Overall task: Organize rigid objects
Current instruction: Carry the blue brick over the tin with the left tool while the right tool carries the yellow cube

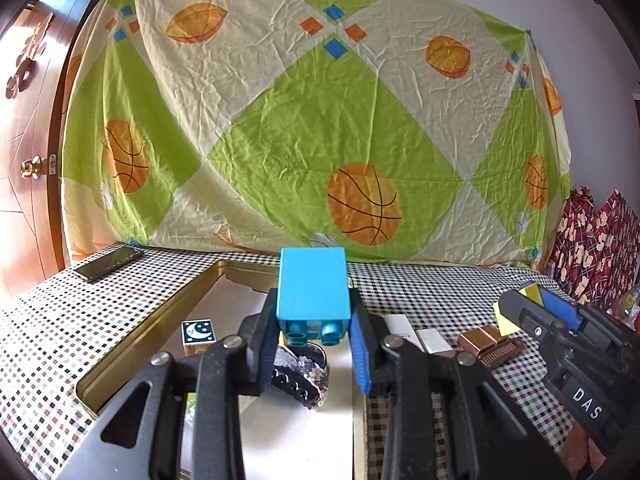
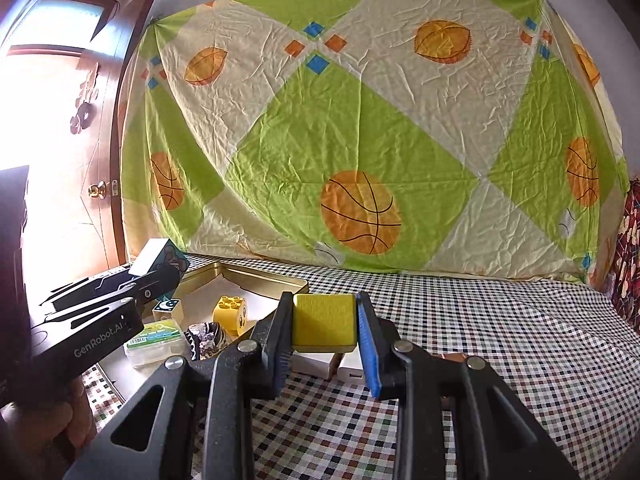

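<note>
In the left wrist view the left gripper (image 1: 313, 332) pinches a blue building brick (image 1: 313, 294) by its two sides, studs toward the camera, held up over the open gold tin (image 1: 132, 344) that sits on the checked tablecloth (image 1: 432, 292). The pads grip only the brick's lower part, so it might pivot or slip if it is tilted, and a drop from here would land on the dark sequinned item (image 1: 301, 376) or the moon-print cube (image 1: 198, 333) already in the tin and could bounce out over the low rim. To the right of the tin, on the cloth, lie two white blocks (image 1: 416, 334) and a copper-coloured piece (image 1: 490, 345); the right gripper (image 1: 536, 312) hangs above them, close enough that the two tools could knock together if both make for the tin at once. A phone (image 1: 109, 263) lies near the table's far left corner. In the right wrist view the right gripper (image 2: 325, 322) has its jaws pressed on a yellow cube (image 2: 324, 322), held above the cloth near the tin's right edge; what looks like a spongy face may yield and let the cube creep. The left gripper (image 2: 154, 276) enters from the left carrying its brick, whose printed side shows here. In the tin lie a yellow face brick (image 2: 231, 314), a small clear box with a green label (image 2: 157, 342), the moon cube and the sequinned item, so free room is tight. Behind the table hangs a green and cream sheet with basketballs (image 2: 360, 212); a wooden door (image 2: 100, 152) with a brass knob stands at the left, bright with daylight.
</note>
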`<act>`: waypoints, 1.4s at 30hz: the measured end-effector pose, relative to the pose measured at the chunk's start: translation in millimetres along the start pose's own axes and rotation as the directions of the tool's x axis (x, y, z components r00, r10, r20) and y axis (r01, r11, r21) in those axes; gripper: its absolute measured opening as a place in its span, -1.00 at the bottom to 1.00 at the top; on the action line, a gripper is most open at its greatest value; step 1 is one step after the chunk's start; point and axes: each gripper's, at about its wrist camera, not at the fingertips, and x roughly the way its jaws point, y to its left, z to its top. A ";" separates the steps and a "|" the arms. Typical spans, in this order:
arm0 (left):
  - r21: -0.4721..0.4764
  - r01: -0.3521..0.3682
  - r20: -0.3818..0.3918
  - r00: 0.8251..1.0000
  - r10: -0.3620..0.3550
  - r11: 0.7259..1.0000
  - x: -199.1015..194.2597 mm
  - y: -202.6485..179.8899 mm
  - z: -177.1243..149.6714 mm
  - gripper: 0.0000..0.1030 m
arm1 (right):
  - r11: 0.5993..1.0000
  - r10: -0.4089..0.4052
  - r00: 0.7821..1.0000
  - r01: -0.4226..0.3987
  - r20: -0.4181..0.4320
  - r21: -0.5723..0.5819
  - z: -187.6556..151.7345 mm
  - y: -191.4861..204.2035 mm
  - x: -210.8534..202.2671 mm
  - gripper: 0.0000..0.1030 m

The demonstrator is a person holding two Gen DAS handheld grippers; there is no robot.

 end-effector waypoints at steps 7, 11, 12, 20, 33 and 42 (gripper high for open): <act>-0.012 -0.010 0.001 1.000 0.010 1.000 -1.7 9.9 0.5 -0.41 | 1.000 0.016 1.000 -0.016 -0.001 -0.015 0.6 11.4 4.3 -0.38; -0.020 -0.016 0.001 1.000 0.016 1.000 -2.1 14.8 -0.1 -0.41 | 1.000 0.022 1.000 -0.022 -0.001 -0.020 1.0 15.6 5.8 -0.38; -0.022 -0.016 0.000 1.000 0.016 1.000 -2.3 16.3 -0.2 -0.41 | 1.000 0.024 1.000 -0.024 -0.002 -0.020 1.2 16.4 6.3 -0.38; -0.035 -0.028 0.000 1.000 0.028 0.999 -3.9 28.1 0.3 -0.41 | 0.998 0.051 0.999 -0.051 -0.007 -0.035 2.3 30.8 12.6 -0.38; -0.051 -0.054 0.005 0.999 0.054 0.997 -8.0 48.2 1.7 -0.41 | 0.994 0.086 0.996 -0.087 -0.013 -0.066 3.5 55.6 21.7 -0.38; -0.064 -0.057 -0.006 0.998 0.057 0.996 -8.5 58.7 1.6 -0.41 | 0.990 0.114 0.993 -0.116 -0.020 -0.086 4.3 71.6 26.1 -0.38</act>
